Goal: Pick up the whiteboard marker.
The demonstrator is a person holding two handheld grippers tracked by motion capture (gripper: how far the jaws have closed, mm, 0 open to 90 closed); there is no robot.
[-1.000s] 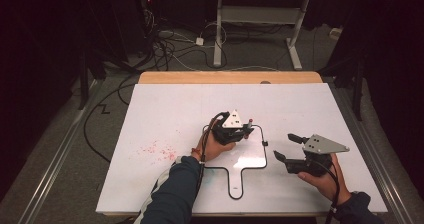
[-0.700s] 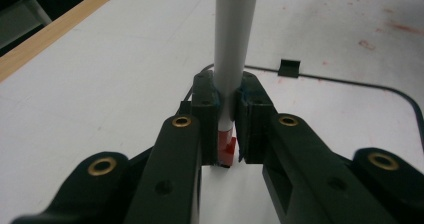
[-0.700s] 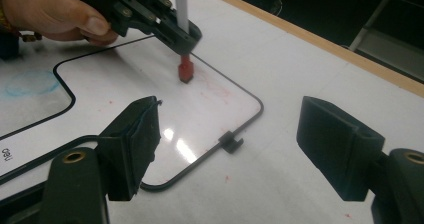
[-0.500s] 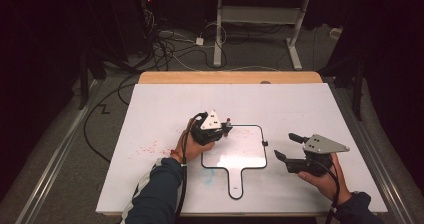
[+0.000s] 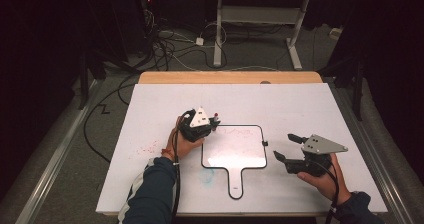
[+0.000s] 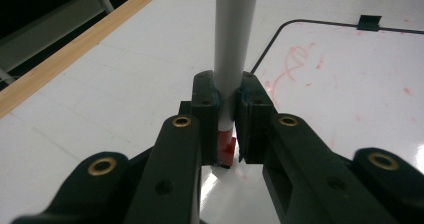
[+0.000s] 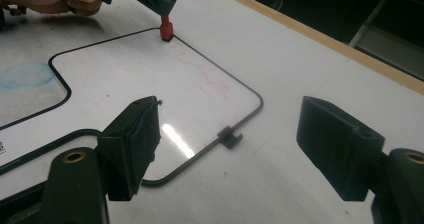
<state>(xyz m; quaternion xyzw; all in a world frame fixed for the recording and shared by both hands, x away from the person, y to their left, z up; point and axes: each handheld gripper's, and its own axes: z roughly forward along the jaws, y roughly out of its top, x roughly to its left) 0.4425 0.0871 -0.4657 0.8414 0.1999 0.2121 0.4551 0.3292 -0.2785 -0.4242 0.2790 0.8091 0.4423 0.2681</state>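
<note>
Item one: my right gripper [image 5: 286,146], nearest me, jaws spread wide, nothing between them, just beside the paddle whiteboard [image 5: 232,151].
Item two: my left gripper [image 5: 212,122], clamped tight on a grey marker [image 6: 234,39], its red end [image 7: 166,29] at the whiteboard's far left corner.
Item three: the white table [image 5: 300,104] beneath.

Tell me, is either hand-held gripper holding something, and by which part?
The left hand-held gripper clamps a white marker with a red end low on its barrel, just above that end. The right hand-held gripper is open and holds nothing.
</note>
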